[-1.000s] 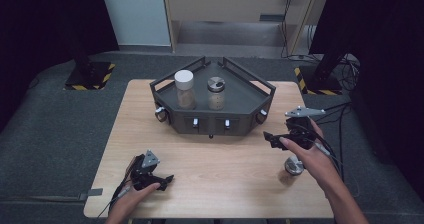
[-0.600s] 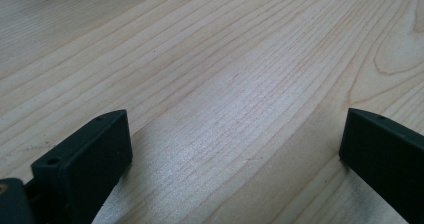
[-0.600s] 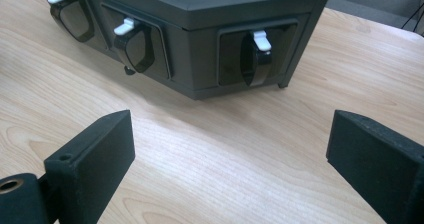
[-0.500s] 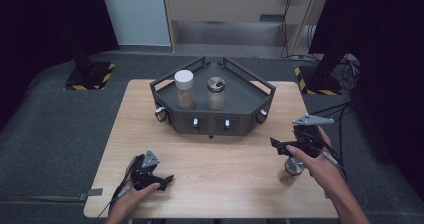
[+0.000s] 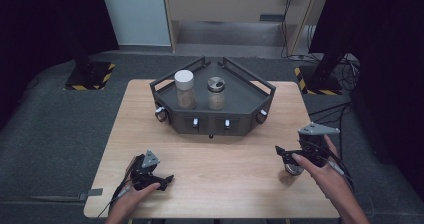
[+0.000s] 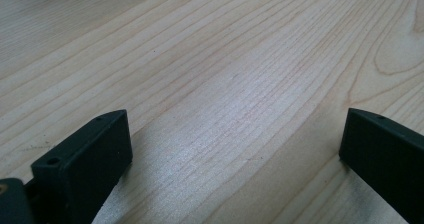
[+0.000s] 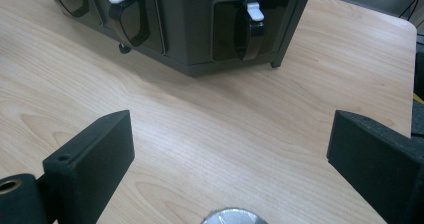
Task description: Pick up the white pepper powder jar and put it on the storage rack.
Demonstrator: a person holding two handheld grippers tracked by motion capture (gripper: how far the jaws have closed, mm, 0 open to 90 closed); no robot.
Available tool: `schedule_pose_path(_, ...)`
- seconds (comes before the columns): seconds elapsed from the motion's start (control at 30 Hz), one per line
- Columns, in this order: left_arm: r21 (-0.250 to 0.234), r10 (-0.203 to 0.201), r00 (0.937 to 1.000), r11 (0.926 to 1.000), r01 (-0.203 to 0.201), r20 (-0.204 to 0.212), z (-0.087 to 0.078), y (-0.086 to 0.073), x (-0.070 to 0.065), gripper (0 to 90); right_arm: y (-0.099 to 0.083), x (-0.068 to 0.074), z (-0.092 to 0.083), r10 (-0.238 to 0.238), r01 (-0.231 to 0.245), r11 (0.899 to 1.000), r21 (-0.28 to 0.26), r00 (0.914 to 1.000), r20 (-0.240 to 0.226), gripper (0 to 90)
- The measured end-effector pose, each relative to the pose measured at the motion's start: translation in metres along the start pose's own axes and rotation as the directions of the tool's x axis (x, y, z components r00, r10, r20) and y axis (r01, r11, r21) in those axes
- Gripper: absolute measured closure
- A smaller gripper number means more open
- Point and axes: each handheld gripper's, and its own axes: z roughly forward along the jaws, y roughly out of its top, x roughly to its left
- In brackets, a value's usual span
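The right hand-held gripper (image 5: 282, 153) hangs low over the bench (image 5: 230, 159) with its jaws spread wide and nothing between the pads. A small jar (image 5: 294, 169) with a silver lid stands on the bench right beneath it; in the right gripper view the lid (image 7: 234, 217) peeks in at 6 o'clock, probably just short of the jaws. At 11 o'clock from this hand-held gripper sits a dark tray (image 5: 250, 91) carrying two jars, one white-lidded (image 5: 184, 88), one metal-lidded (image 5: 216, 92). The left hand-held gripper (image 5: 162, 180) rests at 9 o'clock, jaws released over bare wood
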Motion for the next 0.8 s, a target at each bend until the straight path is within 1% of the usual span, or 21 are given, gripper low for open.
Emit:
schedule_pose_path(0.27, 0.0, 0.0, 1.0, 1.0, 0.0, 0.0, 0.0, 0.0, 0.0, 0.0, -0.007, 0.001, -0.005, 0.001, -0.001, 1.0, 0.005, 1.0, 0.001, 4.8)
schedule_pose_path(0.5, 0.0, 0.0, 1.0, 1.0, 0.0, 0.0, 0.0, 0.0, 0.0, 0.0, -0.021, 0.002, -0.01, 0.021, -0.021, 1.0, 0.001, 0.9998, 0.005, 4.6)
schedule_pose_path(0.6, 0.0, 0.0, 1.0, 1.0, 0.0, 0.0, 0.0, 0.0, 0.0, 0.0, -0.025, 0.002, -0.012, 0.013, -0.014, 1.0, 0.007, 0.9998, 0.016, 4.5)
schedule_pose_path(0.8, 0.0, 0.0, 1.0, 1.0, 0.0, 0.0, 0.0, 0.0, 0.0, 0.0, -0.034, 0.0, -0.019, 0.023, -0.024, 1.0, 0.004, 0.9994, 0.026, 4.3)
